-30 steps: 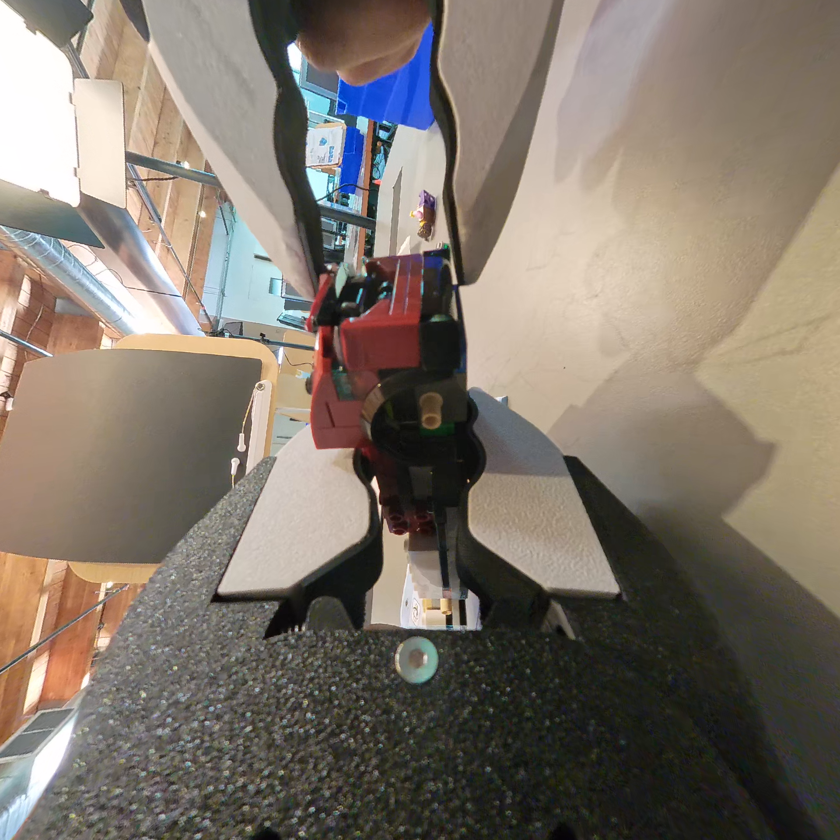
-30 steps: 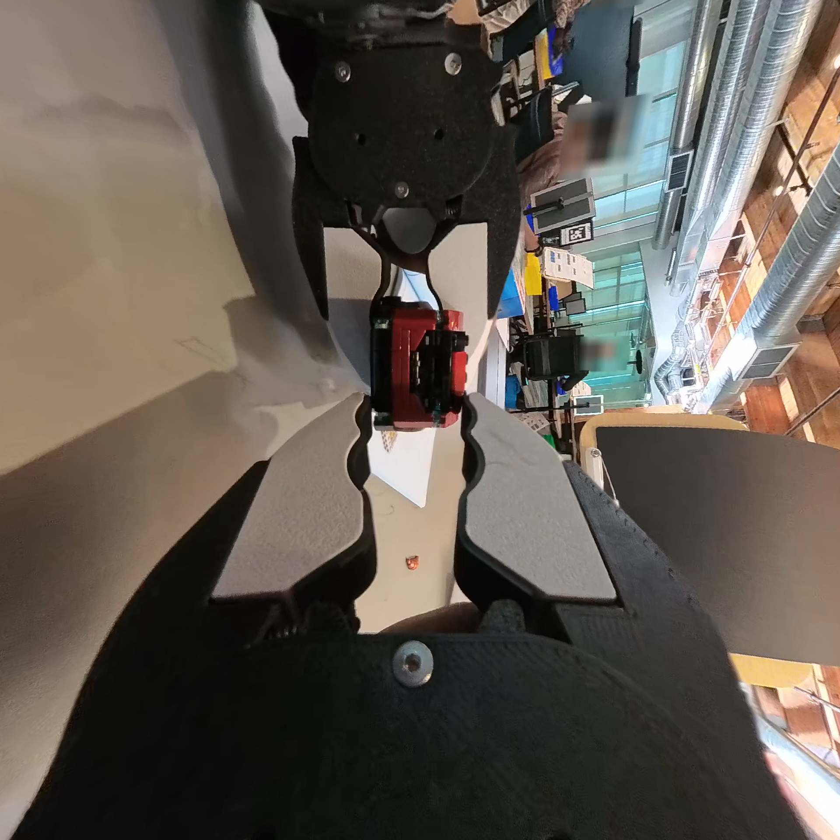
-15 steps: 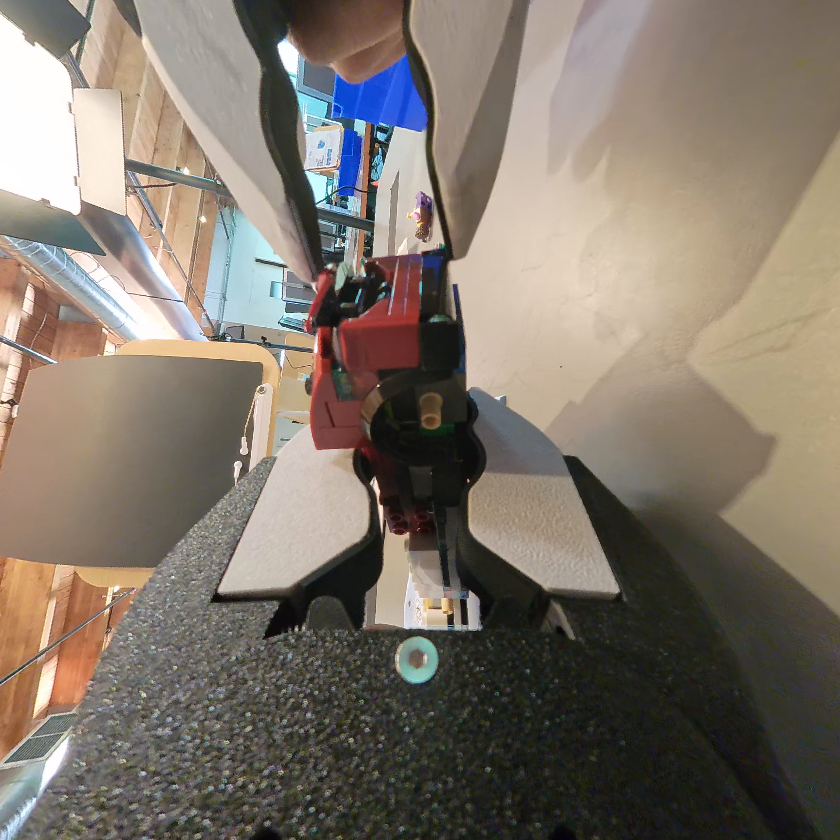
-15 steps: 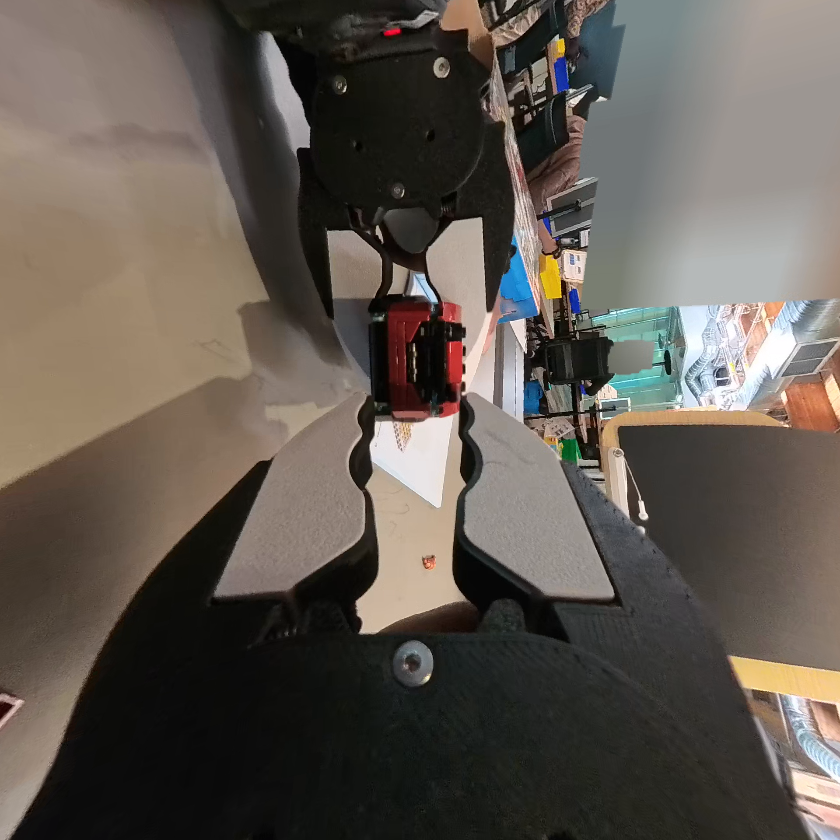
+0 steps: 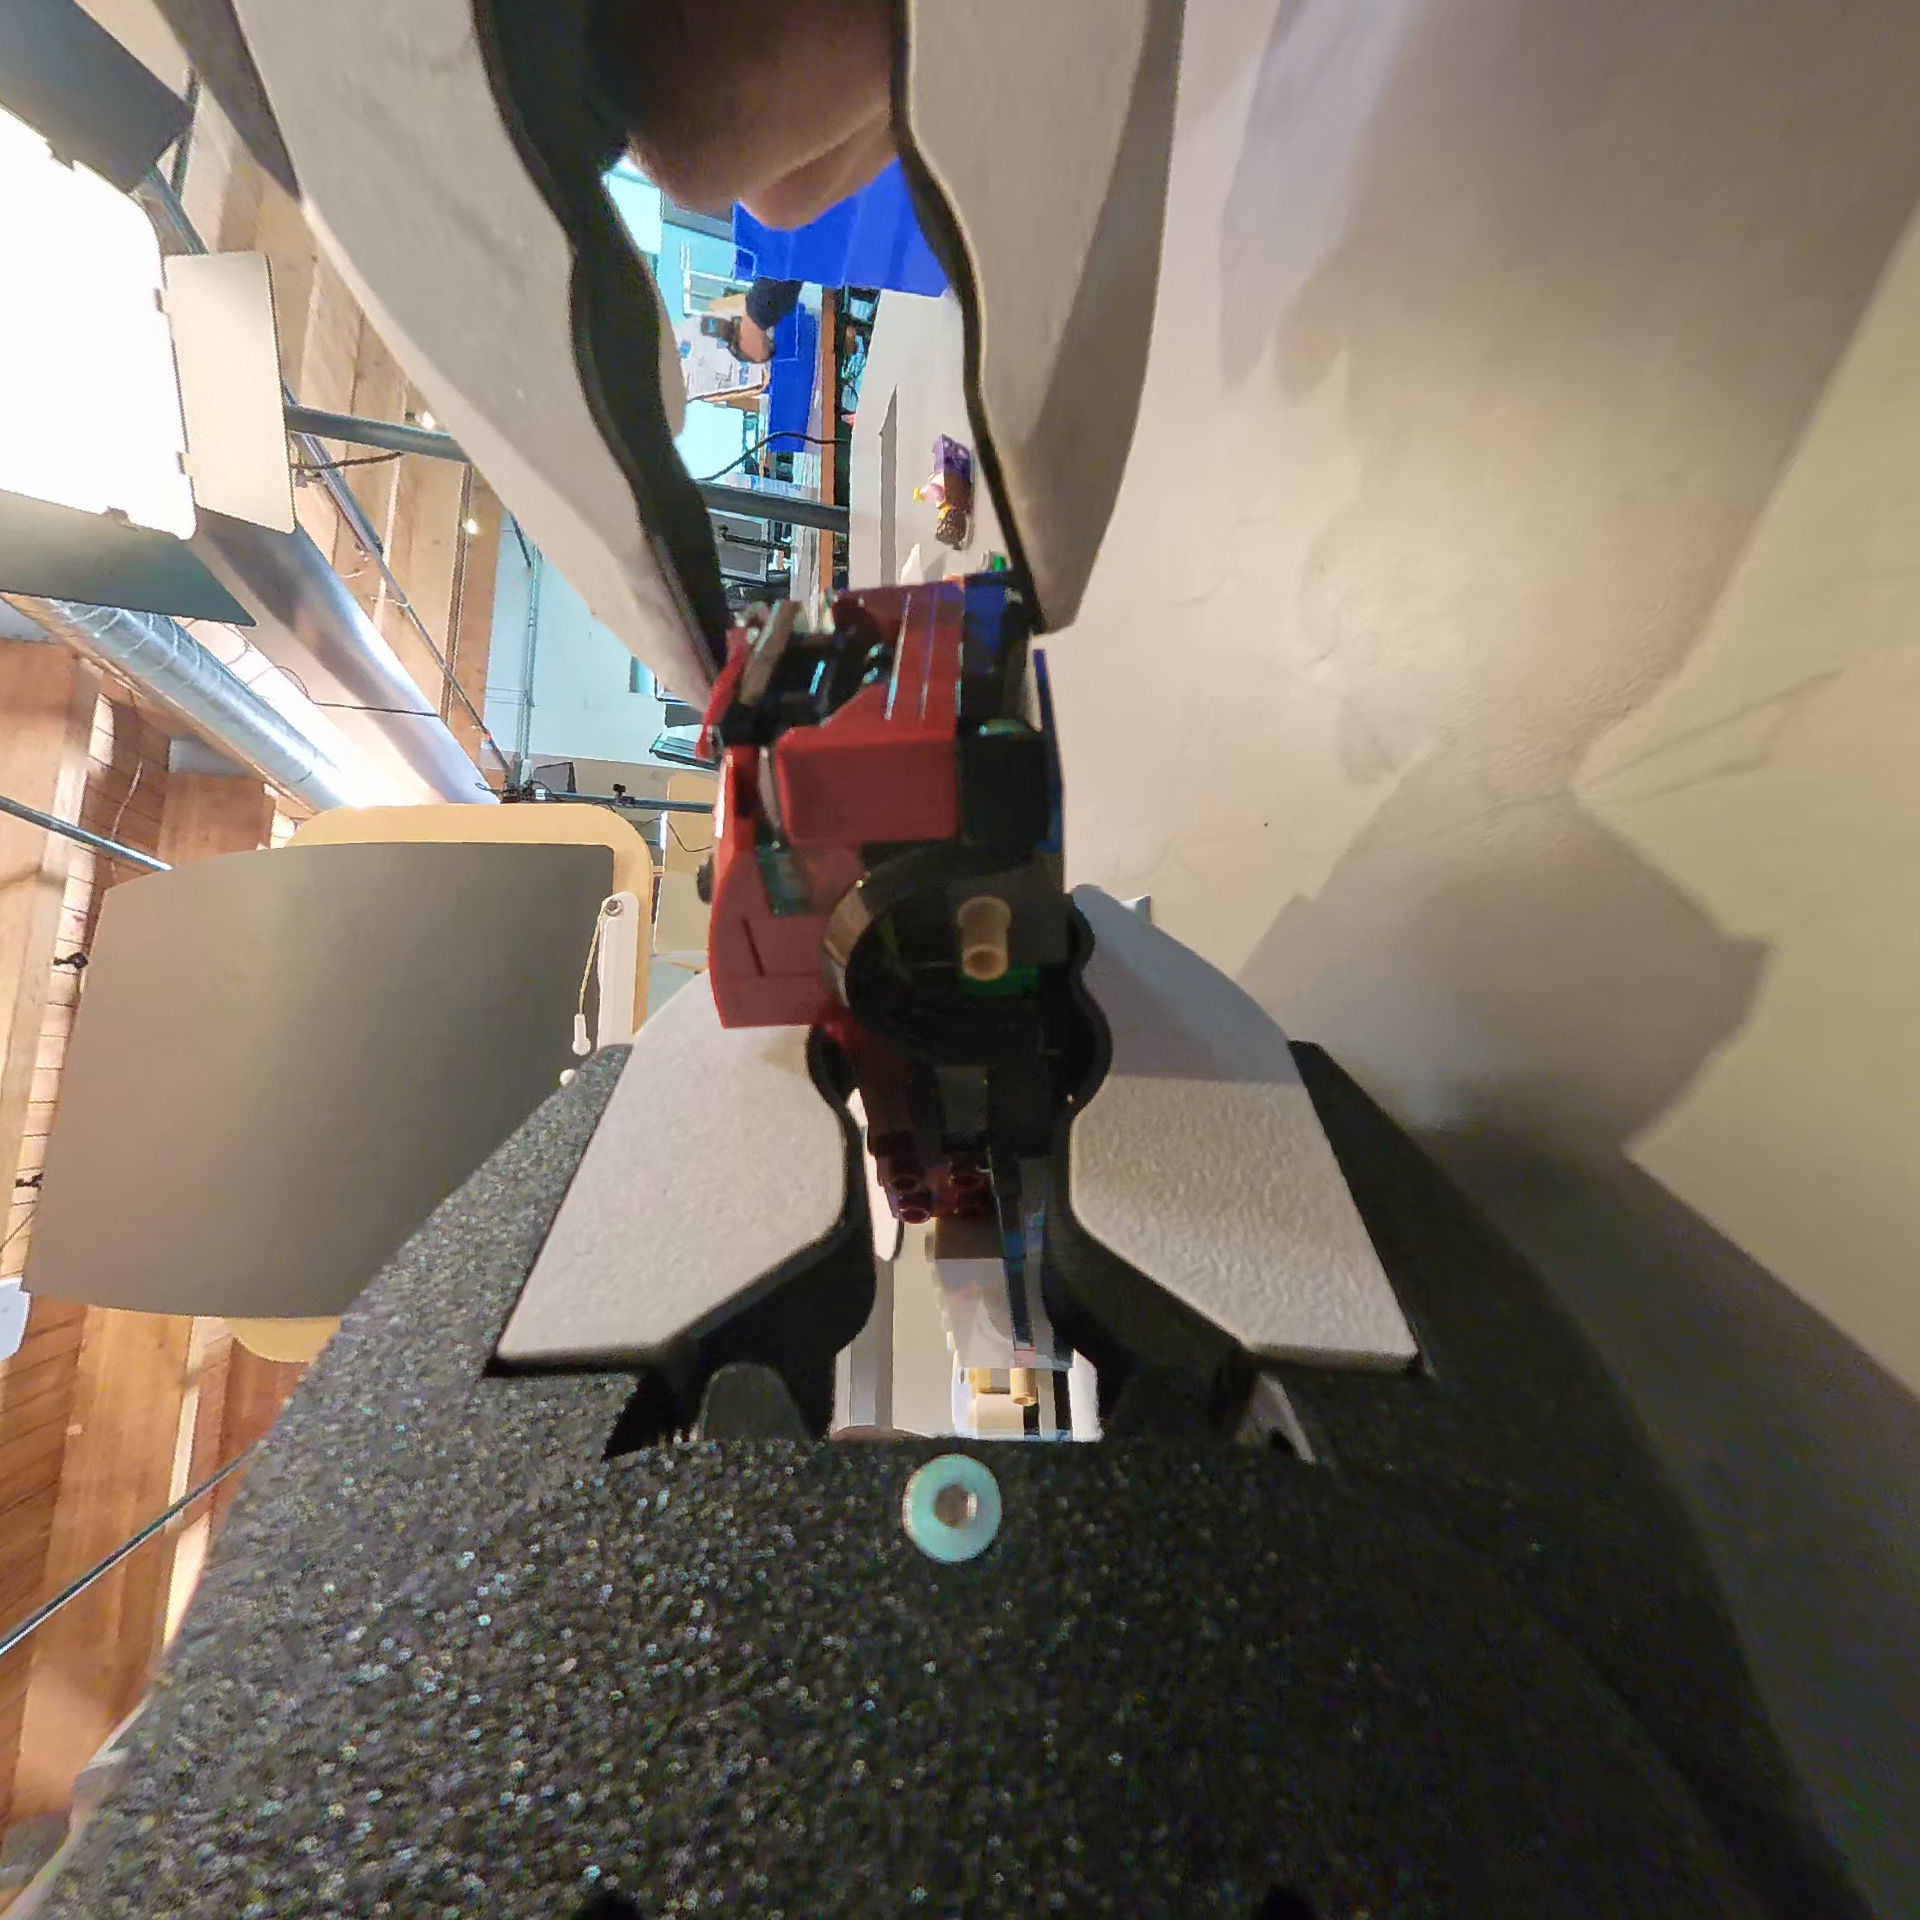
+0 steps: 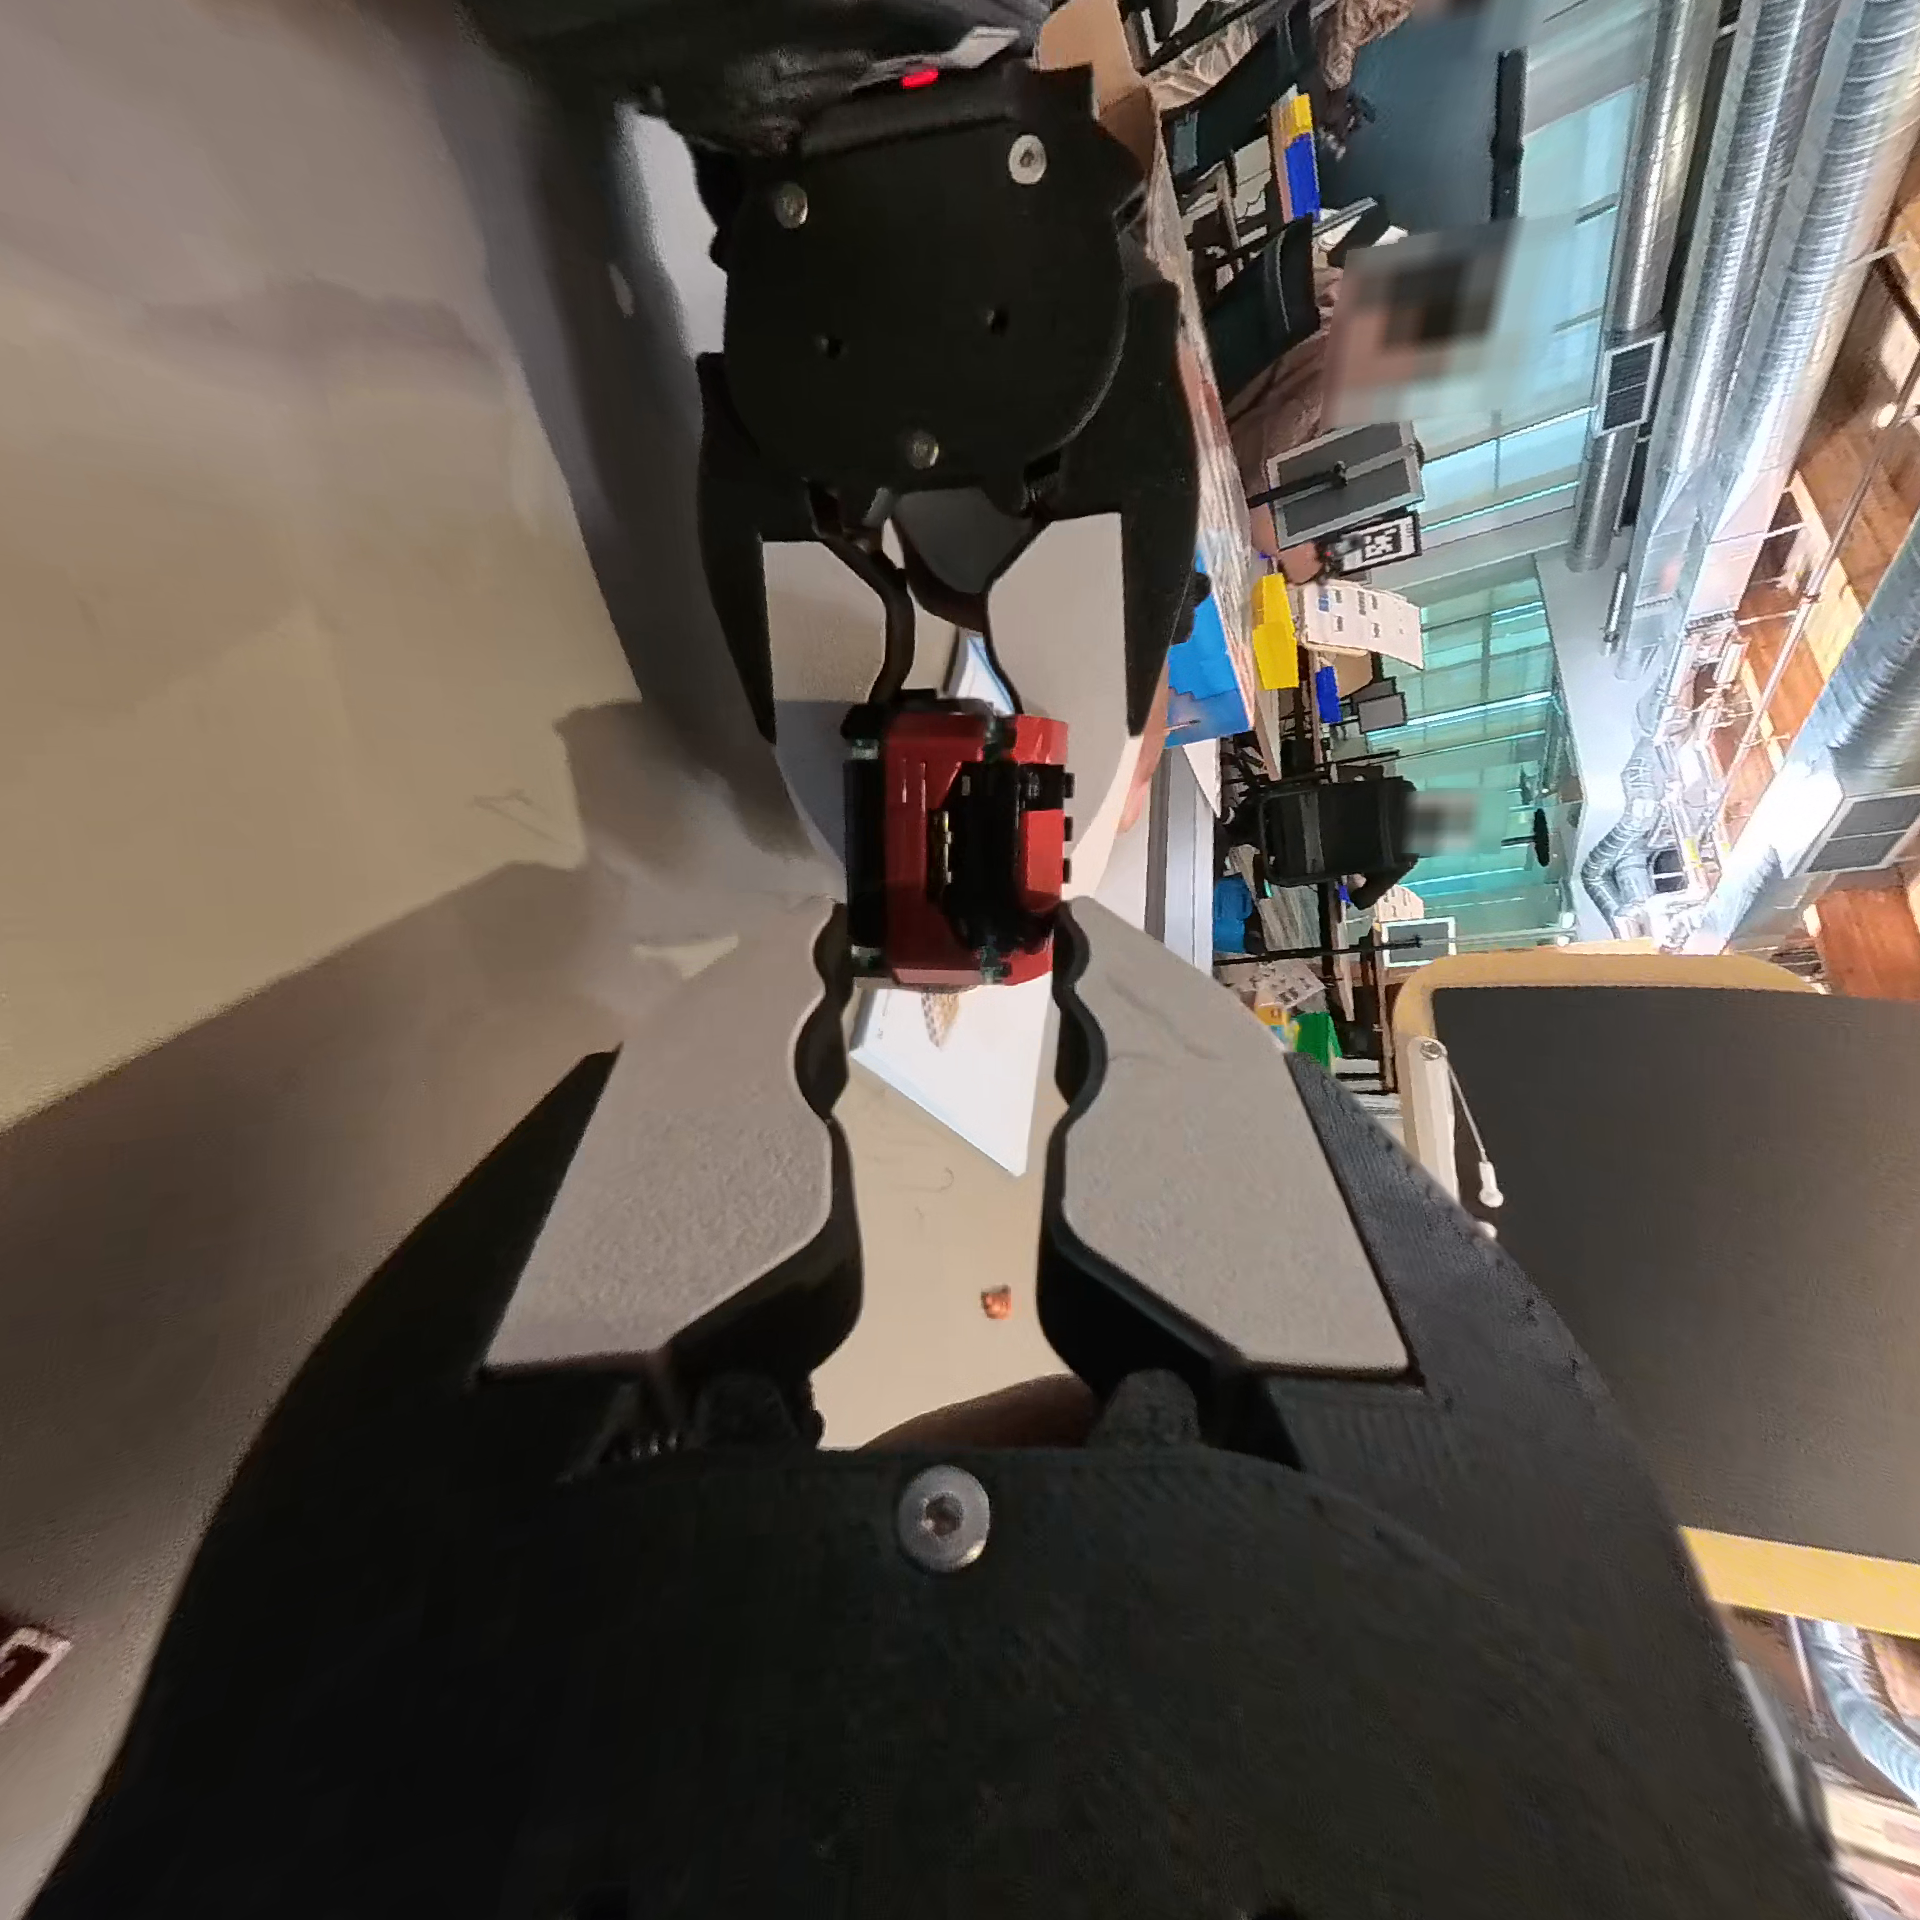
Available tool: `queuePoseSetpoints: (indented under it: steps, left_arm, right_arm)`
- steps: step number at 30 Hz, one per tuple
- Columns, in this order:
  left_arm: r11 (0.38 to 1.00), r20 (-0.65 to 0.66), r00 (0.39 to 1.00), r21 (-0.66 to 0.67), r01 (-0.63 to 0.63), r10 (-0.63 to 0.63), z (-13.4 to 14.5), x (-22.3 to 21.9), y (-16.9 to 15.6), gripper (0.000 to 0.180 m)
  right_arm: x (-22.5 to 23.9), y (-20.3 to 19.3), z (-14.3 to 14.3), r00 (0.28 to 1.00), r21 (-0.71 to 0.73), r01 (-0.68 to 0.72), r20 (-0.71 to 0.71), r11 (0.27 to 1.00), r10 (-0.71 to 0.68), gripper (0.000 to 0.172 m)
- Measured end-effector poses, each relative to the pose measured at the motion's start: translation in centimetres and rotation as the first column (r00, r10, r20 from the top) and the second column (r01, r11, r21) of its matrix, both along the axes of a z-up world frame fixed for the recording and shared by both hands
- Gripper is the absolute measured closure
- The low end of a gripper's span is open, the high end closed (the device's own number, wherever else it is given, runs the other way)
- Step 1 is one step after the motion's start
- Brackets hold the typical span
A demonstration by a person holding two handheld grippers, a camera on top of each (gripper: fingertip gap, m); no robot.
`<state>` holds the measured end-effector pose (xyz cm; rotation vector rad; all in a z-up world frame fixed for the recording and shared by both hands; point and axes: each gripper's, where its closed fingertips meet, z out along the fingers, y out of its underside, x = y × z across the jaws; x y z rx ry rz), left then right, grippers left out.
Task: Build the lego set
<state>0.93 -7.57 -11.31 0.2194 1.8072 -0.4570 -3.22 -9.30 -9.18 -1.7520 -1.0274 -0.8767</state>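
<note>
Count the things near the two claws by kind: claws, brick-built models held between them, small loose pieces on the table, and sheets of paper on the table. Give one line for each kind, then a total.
Claws: 2, left claw and right claw, both gripping the model
Red and black brick model: 1
Small loose pieces: 2, orange piece and purple piece
White paper sheet: 1
Total: 6

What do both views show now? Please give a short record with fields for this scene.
Held thing: red and black toy brick car
Left hand-held gripper: shut on the car's wheel end, black wheel between its fingers
Right hand-held gripper: fingertips pressed on the car's other end
Position: car held between both, off the pale table
Nearby: white booklet, small orange piece, black chair
</note>
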Motion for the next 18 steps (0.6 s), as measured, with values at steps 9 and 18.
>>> queuePoseSetpoints:
  steps: [9,18]
  left_arm:
    - [1.000,-0.012,1.000,0.000,0.004,-0.004,-0.13,-0.07,-0.08,0.145]
    - [1.000,-0.017,1.000,-0.005,0.007,-0.007,-0.21,-0.15,-0.27,0.145]
  right_arm:
    - [-0.10,-0.11,-0.08,1.000,-0.008,-0.001,-0.008,1.000,0.000,0.135]
    - [-0.18,-0.24,-0.17,1.000,-0.024,-0.002,-0.015,1.000,0.002,0.136]
